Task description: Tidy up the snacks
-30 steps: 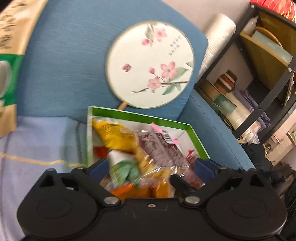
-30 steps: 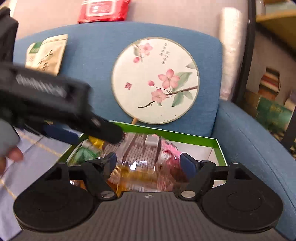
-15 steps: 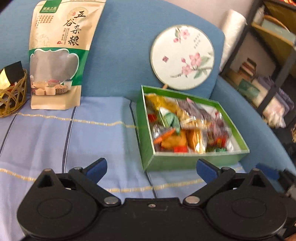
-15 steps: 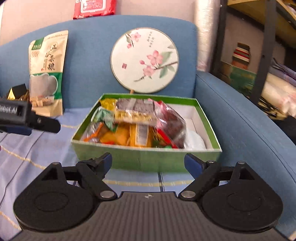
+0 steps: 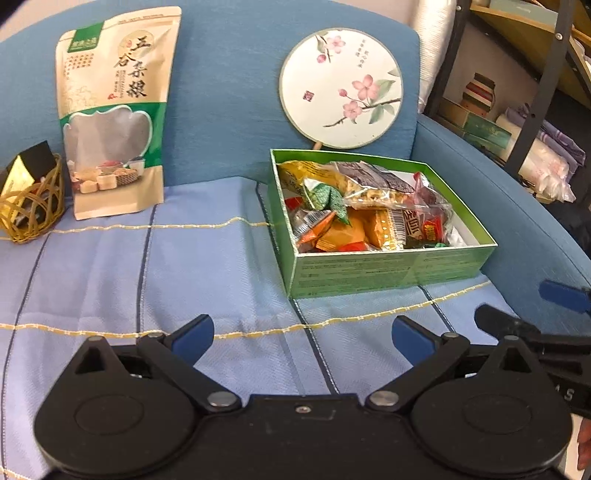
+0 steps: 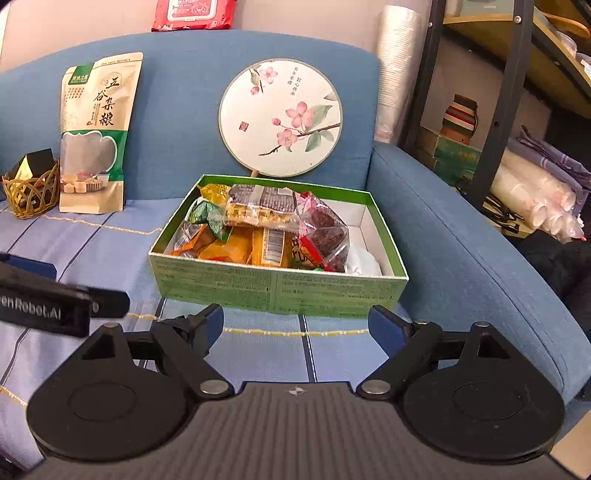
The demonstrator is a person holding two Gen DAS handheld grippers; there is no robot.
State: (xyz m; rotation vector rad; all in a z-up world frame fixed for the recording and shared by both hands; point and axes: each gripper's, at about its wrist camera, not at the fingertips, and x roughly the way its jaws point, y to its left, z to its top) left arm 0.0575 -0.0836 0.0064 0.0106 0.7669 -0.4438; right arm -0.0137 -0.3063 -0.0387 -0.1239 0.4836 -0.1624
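Note:
A green box [image 5: 391, 271] [image 6: 280, 291] full of wrapped snacks [image 5: 362, 206] [image 6: 266, 229] sits on the striped blue cloth of a sofa seat. My left gripper [image 5: 301, 332] is open and empty, low over the cloth in front of the box and to its left. My right gripper [image 6: 295, 321] is open and empty, just in front of the box's near wall. A tall grain snack pouch [image 5: 112, 110] [image 6: 96, 133] leans upright on the sofa back at the left.
A small woven basket [image 5: 29, 206] [image 6: 31, 192] with a dark packet stands at far left. A round flowered fan [image 5: 340, 88] [image 6: 280, 118] leans behind the box. The sofa arm [image 6: 461, 251] rises at right, with black shelving [image 6: 491, 110] beyond. A red wipes pack [image 6: 194, 13] lies on the sofa back.
Both grippers have drawn back from over the snacks in the box to well in front of it. The box, pouch and basket have come into full view.

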